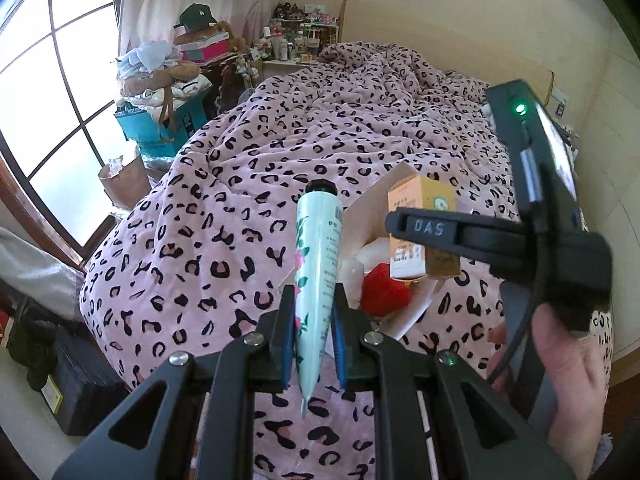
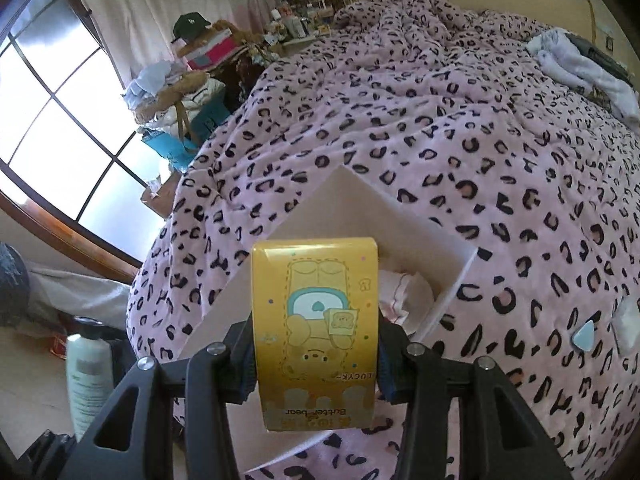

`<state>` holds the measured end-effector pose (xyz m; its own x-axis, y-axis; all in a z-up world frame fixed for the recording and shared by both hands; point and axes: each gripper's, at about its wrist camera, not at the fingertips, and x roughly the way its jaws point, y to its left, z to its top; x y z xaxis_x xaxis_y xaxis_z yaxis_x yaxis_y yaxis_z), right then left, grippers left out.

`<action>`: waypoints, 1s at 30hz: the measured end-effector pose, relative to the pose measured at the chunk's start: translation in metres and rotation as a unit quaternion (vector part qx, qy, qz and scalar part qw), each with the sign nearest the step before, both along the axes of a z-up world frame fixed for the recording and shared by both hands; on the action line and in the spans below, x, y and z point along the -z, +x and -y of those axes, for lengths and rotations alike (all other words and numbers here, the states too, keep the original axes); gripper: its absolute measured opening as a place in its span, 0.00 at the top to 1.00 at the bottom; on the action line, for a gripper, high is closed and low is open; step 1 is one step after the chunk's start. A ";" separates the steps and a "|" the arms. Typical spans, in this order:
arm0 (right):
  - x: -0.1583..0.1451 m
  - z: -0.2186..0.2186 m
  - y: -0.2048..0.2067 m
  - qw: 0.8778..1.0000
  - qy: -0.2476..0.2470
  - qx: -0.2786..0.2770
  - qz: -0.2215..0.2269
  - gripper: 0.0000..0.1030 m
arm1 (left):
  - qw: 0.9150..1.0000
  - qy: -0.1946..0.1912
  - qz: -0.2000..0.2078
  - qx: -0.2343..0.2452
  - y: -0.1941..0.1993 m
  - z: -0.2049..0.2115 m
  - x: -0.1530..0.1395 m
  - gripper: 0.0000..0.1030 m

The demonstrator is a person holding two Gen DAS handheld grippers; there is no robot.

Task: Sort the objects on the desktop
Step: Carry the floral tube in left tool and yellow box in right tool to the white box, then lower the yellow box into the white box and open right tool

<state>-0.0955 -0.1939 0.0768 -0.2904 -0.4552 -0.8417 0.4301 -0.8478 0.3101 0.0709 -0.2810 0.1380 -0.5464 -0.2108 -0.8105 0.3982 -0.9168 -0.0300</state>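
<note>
Bedspread (image 2: 460,128): pink, black leopard spots
Tube (image 1: 318,264): pale green, pink flowers
Carton (image 2: 316,332): yellow, cartoon bear
Tray (image 2: 400,224): white

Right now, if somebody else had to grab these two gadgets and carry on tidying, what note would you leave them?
Left gripper: shut on a floral tube, cap pointing away, held above the bed.
Right gripper: shut on a yellow cartoon-bear box, held over the white box.
The white box sits open on the leopard-print blanket; soft white items and something red already lie inside.
Left to do: probably drop both held items in. A small blue triangular piece and a white packet lie loose on the blanket.
</note>
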 end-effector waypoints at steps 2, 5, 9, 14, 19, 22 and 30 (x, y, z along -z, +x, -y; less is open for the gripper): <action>0.006 0.003 -0.002 1.000 0.004 -0.001 0.006 0.55 | 1.000 0.000 0.001 0.000 -0.001 0.000 0.001 0.84; 0.016 0.007 -0.005 1.000 0.016 -0.004 0.013 0.55 | 1.000 0.000 0.002 0.000 -0.002 0.000 0.002 0.84; 0.019 0.011 -0.005 0.999 0.037 -0.005 0.005 0.55 | 1.000 0.001 0.004 0.001 -0.003 0.000 0.003 0.84; 0.016 0.016 -0.006 0.999 0.052 -0.016 0.005 0.55 | 1.000 0.001 0.005 0.002 -0.004 -0.001 0.003 0.84; 0.004 0.012 -0.008 0.999 0.049 -0.012 0.011 0.54 | 1.000 0.002 0.004 -0.001 -0.005 -0.001 0.004 0.84; 0.000 0.009 -0.010 0.999 0.046 -0.010 0.019 0.54 | 1.000 0.002 0.003 -0.001 -0.005 -0.002 0.003 0.84; -0.029 -0.021 0.004 1.000 0.013 0.005 -0.005 0.54 | 1.000 0.004 0.004 0.010 -0.012 -0.006 0.003 0.84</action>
<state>-0.0911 -0.1733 0.1060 -0.3039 -0.4306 -0.8498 0.4238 -0.8600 0.2842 0.0587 -0.2747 0.1349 -0.5444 -0.1929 -0.8163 0.3792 -0.9247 -0.0344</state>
